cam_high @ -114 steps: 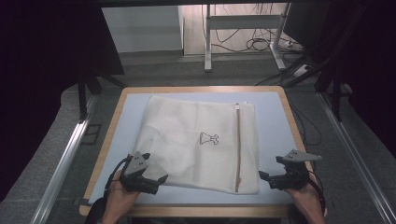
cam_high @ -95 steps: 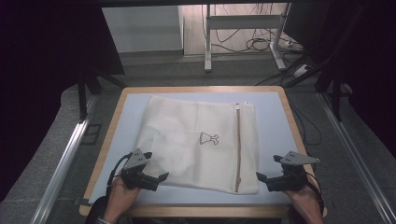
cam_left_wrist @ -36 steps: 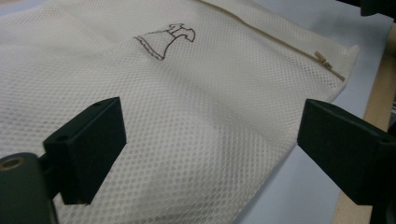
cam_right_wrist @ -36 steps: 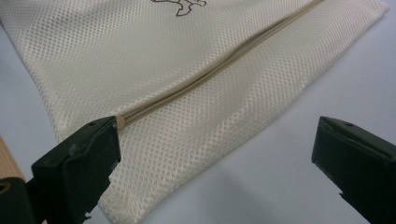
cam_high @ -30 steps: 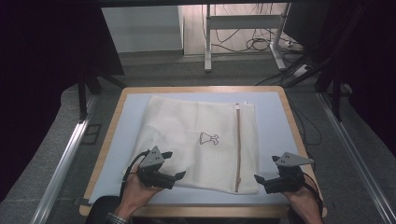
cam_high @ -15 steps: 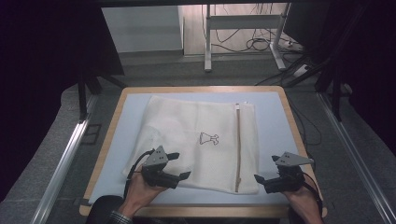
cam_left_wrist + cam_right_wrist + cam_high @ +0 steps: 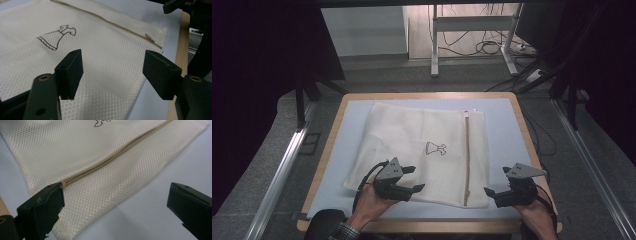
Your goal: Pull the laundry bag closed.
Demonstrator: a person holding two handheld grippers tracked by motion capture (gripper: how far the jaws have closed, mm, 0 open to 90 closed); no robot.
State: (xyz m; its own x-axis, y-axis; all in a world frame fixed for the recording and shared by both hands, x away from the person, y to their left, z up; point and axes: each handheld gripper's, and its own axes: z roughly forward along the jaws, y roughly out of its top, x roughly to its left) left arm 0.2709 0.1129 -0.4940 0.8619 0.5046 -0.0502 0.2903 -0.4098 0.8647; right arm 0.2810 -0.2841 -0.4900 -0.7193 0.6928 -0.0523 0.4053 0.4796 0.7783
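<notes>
mesh laundry bag (image 7: 422,150): soft, light, limp | grasp: near-edge corners | left tongs (image 7: 408,179), right tongs (image 7: 493,192): wide open, empty

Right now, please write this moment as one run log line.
left gripper: open, over mesh laundry bag | right gripper: open, at bag's near corner | zipper: closed

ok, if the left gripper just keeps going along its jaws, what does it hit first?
Most likely the mesh laundry bag. The left gripper is open and angled down over it, toward the zipper. Height above the mesh is hard to judge.
</notes>
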